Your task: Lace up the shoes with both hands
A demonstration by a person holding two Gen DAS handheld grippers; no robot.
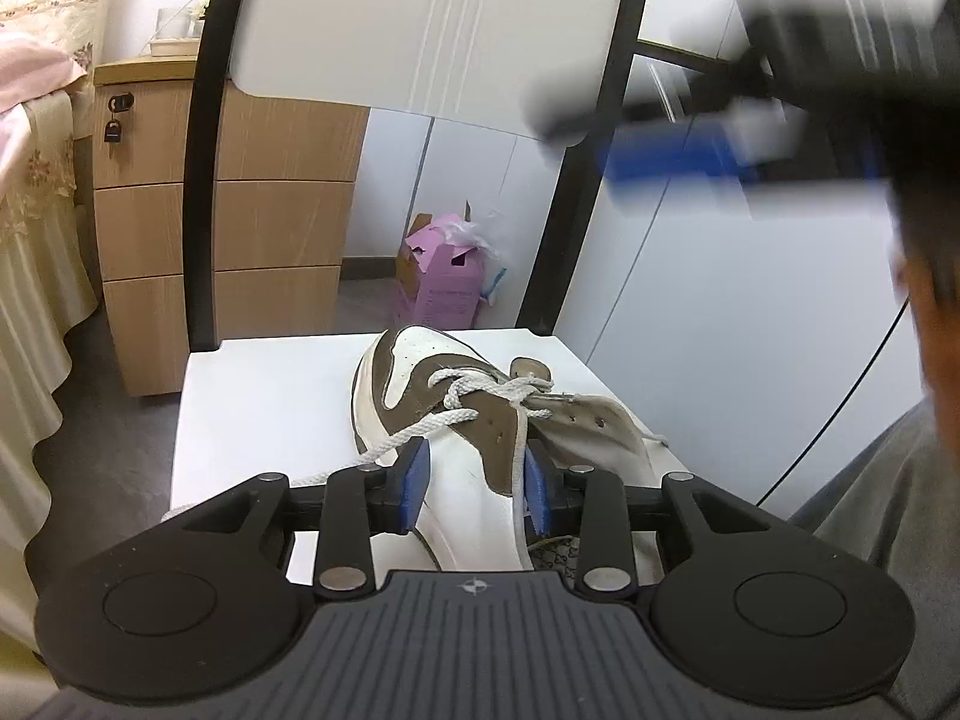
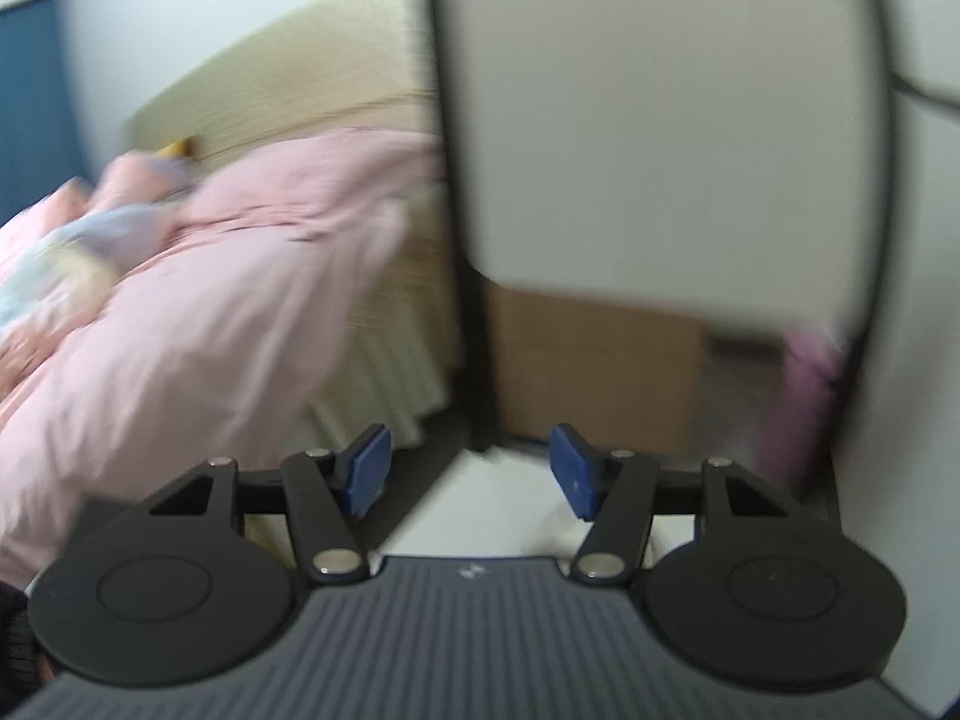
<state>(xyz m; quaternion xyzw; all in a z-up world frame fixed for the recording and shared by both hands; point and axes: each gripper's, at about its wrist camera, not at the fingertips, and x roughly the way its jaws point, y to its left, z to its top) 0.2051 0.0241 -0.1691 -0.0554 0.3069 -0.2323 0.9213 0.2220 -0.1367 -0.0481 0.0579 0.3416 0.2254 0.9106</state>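
Observation:
A white and brown sneaker (image 1: 456, 420) lies on the white chair seat (image 1: 240, 408), toe pointing away, its tongue (image 1: 594, 420) flopped to the right. A white lace (image 1: 462, 387) crosses the upper eyelets; one loose end trails left past my left gripper's left pad (image 1: 414, 483), and another strand hangs beside the right pad (image 1: 537, 492). My left gripper (image 1: 474, 486) hovers over the shoe's side, jaws apart. My right gripper (image 2: 474, 474) is open and empty, raised off the shoe in a blurred view; it shows as a blur (image 1: 660, 144) at the upper right of the left wrist view.
The chair's white back (image 1: 432, 18) and black frame (image 1: 201, 192) rise behind the shoe. A wooden drawer cabinet (image 1: 228, 228) and a pink box (image 1: 444, 276) stand on the floor beyond. A bed with a pink quilt (image 2: 210, 300) is at the left. A person's head (image 1: 936, 300) is at the right.

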